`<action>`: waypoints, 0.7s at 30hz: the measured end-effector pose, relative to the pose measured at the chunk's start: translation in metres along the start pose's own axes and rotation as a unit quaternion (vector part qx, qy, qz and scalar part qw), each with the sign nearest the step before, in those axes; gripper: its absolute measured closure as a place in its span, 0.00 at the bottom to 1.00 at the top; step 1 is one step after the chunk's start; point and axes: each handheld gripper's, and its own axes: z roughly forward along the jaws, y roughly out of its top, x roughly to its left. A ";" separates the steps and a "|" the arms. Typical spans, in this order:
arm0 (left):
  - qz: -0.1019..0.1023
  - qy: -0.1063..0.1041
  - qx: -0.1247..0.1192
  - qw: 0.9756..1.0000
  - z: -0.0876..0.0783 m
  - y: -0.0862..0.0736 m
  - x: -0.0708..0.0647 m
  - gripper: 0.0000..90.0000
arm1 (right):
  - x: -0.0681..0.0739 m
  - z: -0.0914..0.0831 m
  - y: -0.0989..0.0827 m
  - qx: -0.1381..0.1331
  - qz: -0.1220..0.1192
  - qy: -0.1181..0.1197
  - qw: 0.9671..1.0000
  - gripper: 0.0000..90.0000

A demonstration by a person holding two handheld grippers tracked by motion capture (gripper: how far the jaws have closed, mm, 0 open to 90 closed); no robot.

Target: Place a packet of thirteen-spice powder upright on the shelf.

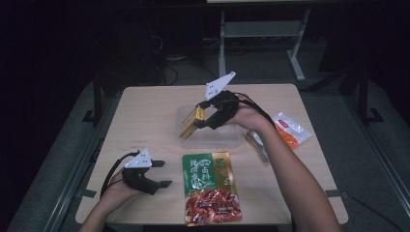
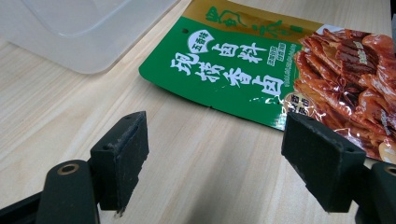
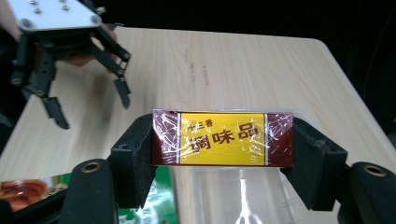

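Between right gripper [image 3: 223, 154] jaws, box [image 3: 223, 138] reading 调味品

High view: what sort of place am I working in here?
Probably a lab or test room, not a kitchen: a bare wooden table in a dark room, cables on the floor behind it, and a metal frame stand.
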 end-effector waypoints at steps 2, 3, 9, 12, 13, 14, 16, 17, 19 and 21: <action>0.001 -0.001 0.000 1.000 0.000 0.000 0.000 0.25 | -0.004 0.002 0.001 -0.001 0.002 -0.003 1.000 0.36; 0.000 -0.001 0.000 1.000 0.000 0.000 0.000 0.25 | -0.007 0.003 0.001 -0.003 -0.003 -0.005 1.000 0.35; -0.003 -0.003 0.000 1.000 -0.001 -0.001 0.002 0.25 | -0.018 0.011 0.002 0.002 -0.005 -0.002 1.000 0.35; -0.004 -0.003 0.001 1.000 -0.001 -0.002 0.002 0.26 | -0.021 0.015 0.000 -0.003 0.005 -0.004 1.000 0.35; -0.003 -0.004 0.001 1.000 -0.001 -0.002 0.002 0.26 | -0.024 0.016 -0.001 -0.003 0.001 -0.005 1.000 0.35; -0.004 -0.004 0.001 1.000 0.000 -0.002 0.002 0.26 | -0.026 0.019 -0.002 -0.005 0.004 -0.004 1.000 0.35; -0.007 -0.004 0.002 1.000 0.000 -0.002 0.002 0.26 | -0.028 0.021 -0.004 -0.002 0.008 -0.005 1.000 0.35; -0.006 -0.005 0.002 1.000 -0.001 -0.002 0.002 0.26 | -0.030 0.023 -0.005 -0.005 0.008 -0.005 1.000 0.35; -0.007 -0.005 0.003 1.000 -0.001 -0.002 0.002 0.26 | -0.032 0.025 -0.007 -0.006 0.015 -0.003 1.000 0.35; -0.008 -0.005 0.002 1.000 -0.001 -0.002 0.002 0.26 | -0.033 0.027 -0.008 -0.007 0.016 -0.003 1.000 0.35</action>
